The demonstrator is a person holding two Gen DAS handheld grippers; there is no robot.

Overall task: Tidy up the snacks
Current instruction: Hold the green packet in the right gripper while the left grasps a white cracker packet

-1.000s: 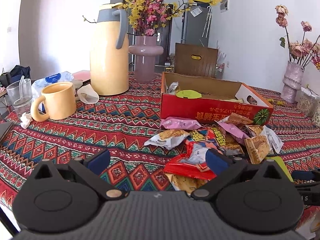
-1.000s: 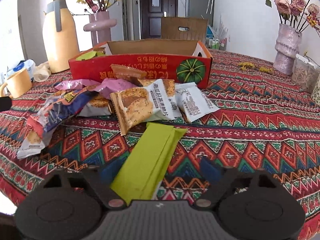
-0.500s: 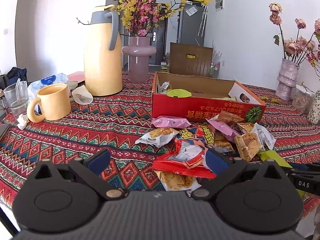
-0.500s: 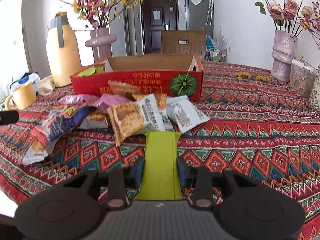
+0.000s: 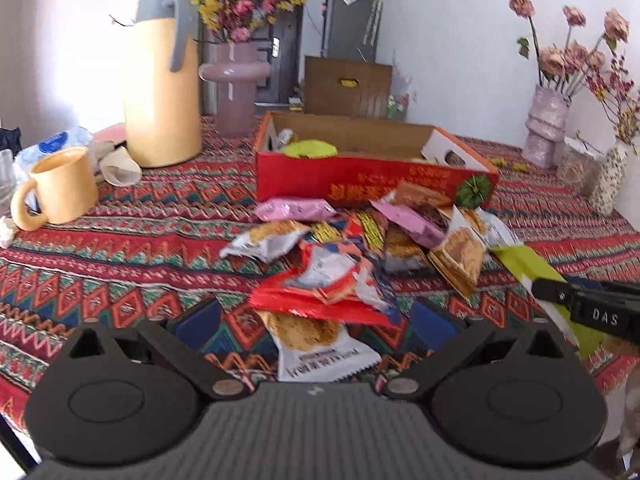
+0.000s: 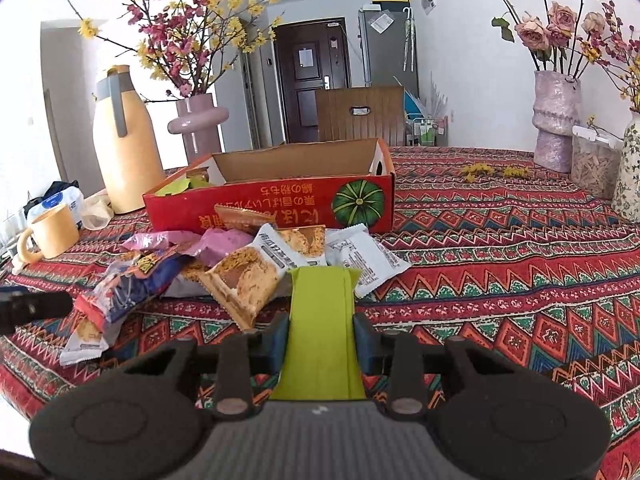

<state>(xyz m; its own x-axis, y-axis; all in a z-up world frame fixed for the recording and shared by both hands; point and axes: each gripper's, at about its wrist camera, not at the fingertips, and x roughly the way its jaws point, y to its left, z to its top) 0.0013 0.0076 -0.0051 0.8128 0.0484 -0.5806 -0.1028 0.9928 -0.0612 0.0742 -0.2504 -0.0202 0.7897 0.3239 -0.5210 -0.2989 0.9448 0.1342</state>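
Note:
A heap of snack packets (image 5: 360, 248) lies on the patterned tablecloth in front of a red cardboard box (image 5: 368, 180). My right gripper (image 6: 320, 336) is shut on a long lime-green packet (image 6: 320, 320), lifted just off the cloth near the heap; the same green packet (image 5: 532, 268) shows at the right of the left wrist view. My left gripper (image 5: 312, 316) is open, its fingers either side of a white biscuit packet (image 5: 316, 344) and a red packet (image 5: 320, 288) at the near end of the heap. The red box (image 6: 280, 200) holds a few packets, one of them green.
A tall yellow thermos (image 5: 160, 80), a yellow mug (image 5: 60, 188) and a pink vase (image 5: 232, 84) stand at the left back. Vases with dried roses (image 6: 556, 120) and a clear jar (image 6: 592, 164) stand at the right. A brown chair back (image 6: 360, 112) rises behind the box.
My right gripper closed on the lime-green packet and raised it slightly. My left gripper moved forward over the near end of the heap, so the white biscuit packet now lies between its fingers.

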